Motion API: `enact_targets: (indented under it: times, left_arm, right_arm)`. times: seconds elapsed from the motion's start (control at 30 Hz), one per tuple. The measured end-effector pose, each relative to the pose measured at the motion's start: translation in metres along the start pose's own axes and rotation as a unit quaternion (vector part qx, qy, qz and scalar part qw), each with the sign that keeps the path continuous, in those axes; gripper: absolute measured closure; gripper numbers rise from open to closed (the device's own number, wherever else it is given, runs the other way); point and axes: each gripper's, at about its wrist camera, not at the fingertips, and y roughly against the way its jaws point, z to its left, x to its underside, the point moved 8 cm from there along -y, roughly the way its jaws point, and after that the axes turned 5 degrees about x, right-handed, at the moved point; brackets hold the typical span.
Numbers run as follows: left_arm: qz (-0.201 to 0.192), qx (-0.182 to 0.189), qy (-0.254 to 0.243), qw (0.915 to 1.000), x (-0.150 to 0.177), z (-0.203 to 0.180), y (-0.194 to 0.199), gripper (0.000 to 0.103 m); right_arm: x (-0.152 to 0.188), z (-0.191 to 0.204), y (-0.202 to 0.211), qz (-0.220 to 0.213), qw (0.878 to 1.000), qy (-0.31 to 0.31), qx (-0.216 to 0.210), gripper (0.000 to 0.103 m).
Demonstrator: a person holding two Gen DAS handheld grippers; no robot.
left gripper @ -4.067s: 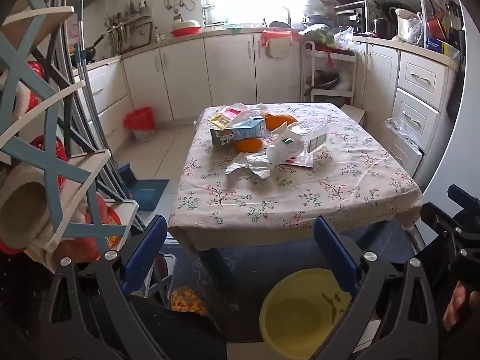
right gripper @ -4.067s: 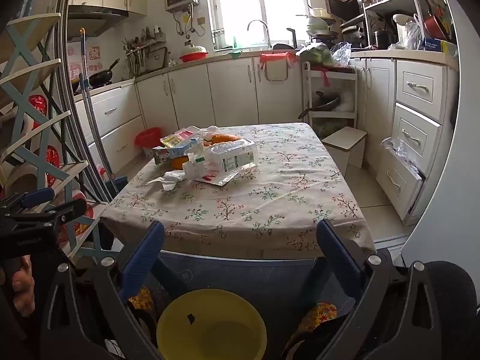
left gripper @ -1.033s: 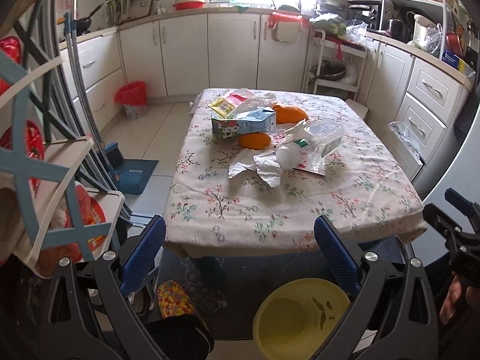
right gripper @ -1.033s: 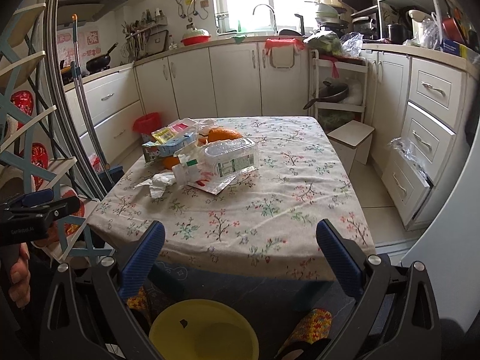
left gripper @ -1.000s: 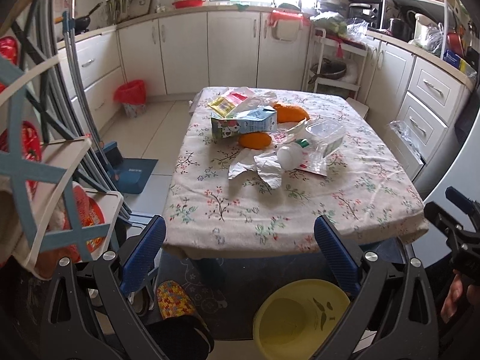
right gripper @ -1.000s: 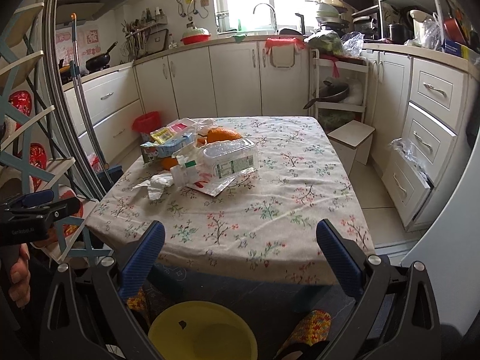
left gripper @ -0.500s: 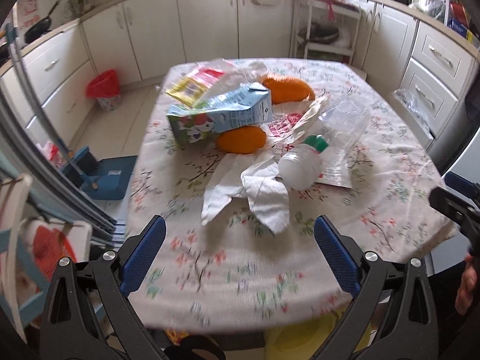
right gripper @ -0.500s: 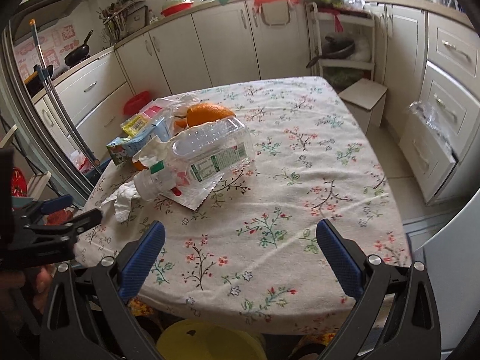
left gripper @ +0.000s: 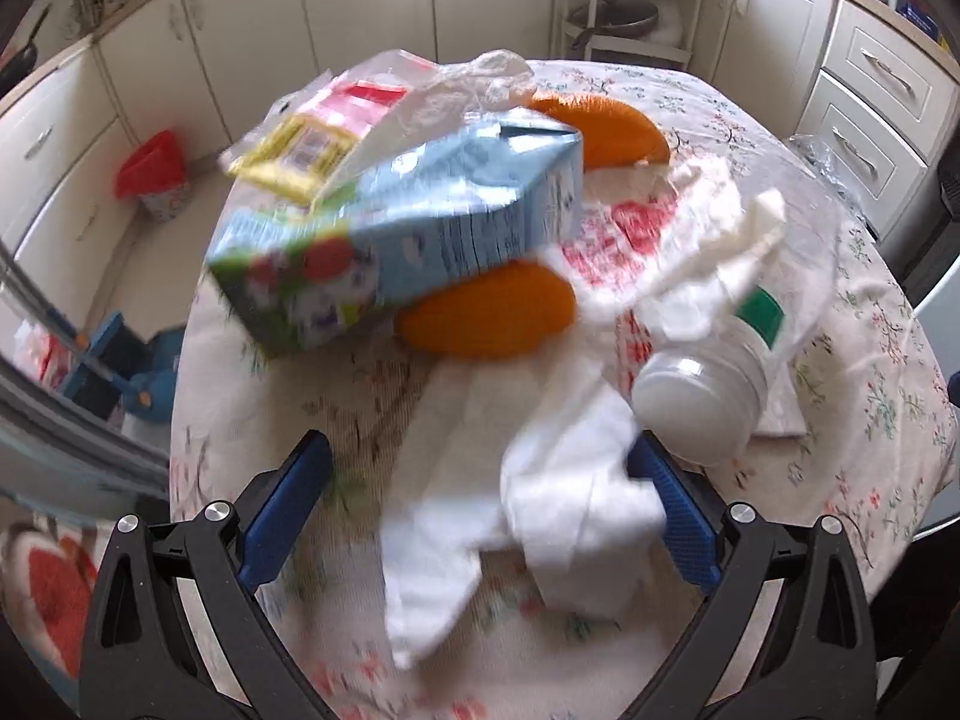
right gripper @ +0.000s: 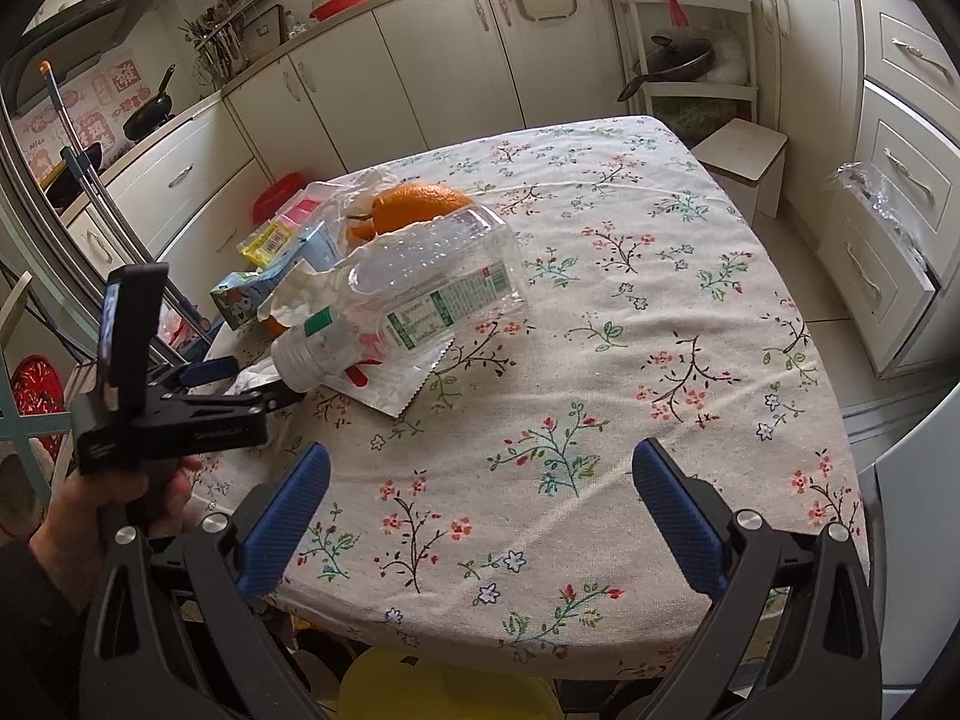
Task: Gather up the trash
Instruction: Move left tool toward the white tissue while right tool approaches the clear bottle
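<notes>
a home kitchen: cream cabinets (right gripper: 444, 60), black frying pan (right gripper: 147, 111) on the counter, floral-clothed table (right gripper: 660, 324).

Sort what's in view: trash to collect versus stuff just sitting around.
Trash: crumpled tissue, plastic bottle, blue carton, orange peels, snack wrappers.

Just there: pan, stool, red bin, floral tablecloth.

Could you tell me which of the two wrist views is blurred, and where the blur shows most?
Left wrist view: motion-smeared, most on the milk carton and white tissue; the left gripper stays crisp. Right wrist view: sharp, the clear bottle label lines distinct, only fisheye bending at the edges.
</notes>
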Motion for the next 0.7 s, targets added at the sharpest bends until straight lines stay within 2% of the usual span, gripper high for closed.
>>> enact_targets:
  times: [0.17, 0.37, 0.7]
  left_arm:
    - [-0.008, 0.017, -0.031, 0.9994, -0.017, 0.0, -0.011, 0.008]
    - [-0.015, 0.022, -0.041, 0.9988, -0.038, 0.004, -0.025, 0.008]
    - [-0.017, 0.018, -0.037, 0.999, -0.042, 0.004, -0.027, 0.007]
  right_arm:
    - [0.0, -0.002, -0.004, 0.009, 1.0, -0.01, -0.005, 0.006]
    - [0.001, -0.003, -0.009, 0.021, 0.999, -0.026, -0.01, 0.006]
    - [0.003, 0.001, -0.012, 0.03, 0.999, -0.029, -0.015, 0.006]
